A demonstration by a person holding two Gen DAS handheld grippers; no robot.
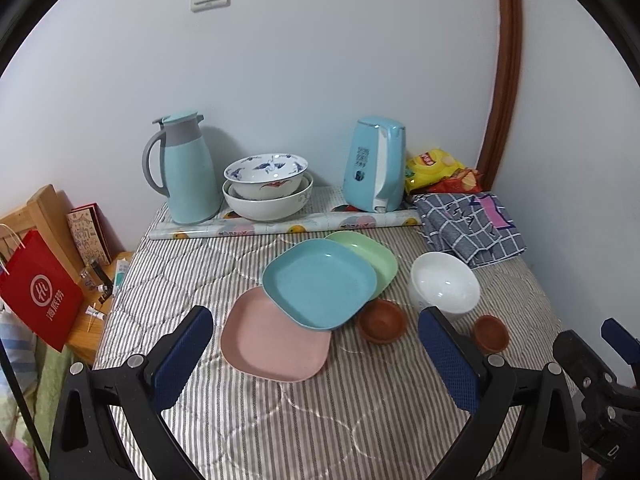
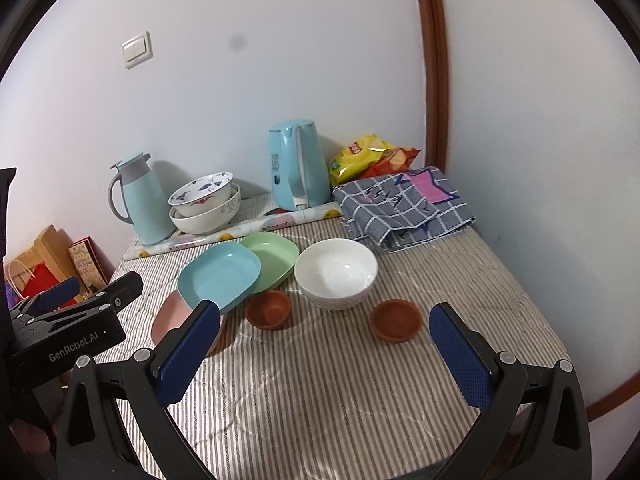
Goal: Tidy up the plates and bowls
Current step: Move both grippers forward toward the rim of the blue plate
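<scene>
Left wrist view: left gripper [image 1: 316, 334] hovers above the near edge of the striped table [image 1: 320, 412], fingers spread wide, holding nothing. Right gripper [image 2: 325, 330] likewise: fingers wide, empty, over the near edge.

Mid-table, towards the left edge: pink plate [image 1: 274, 346] nearest, blue plate [image 1: 320, 288] lapping over its far rim, green plate [image 1: 370, 258] partly under the blue one's far side. Overlapped, not squared into one stack.

Towards the right edge: one small brown bowl [image 1: 382, 321] touching the blue plate's rim, a second brown bowl [image 1: 491, 332] apart from it, and a white bowl [image 1: 445, 285] just behind, between the two. None nested.

Far edge: two patterned bowls [image 1: 267, 186] already nested, between a flask [image 1: 188, 168] and a kettle [image 1: 374, 164].

Assessment: task barely begun; plates need stacking and the three loose bowls need gathering
</scene>
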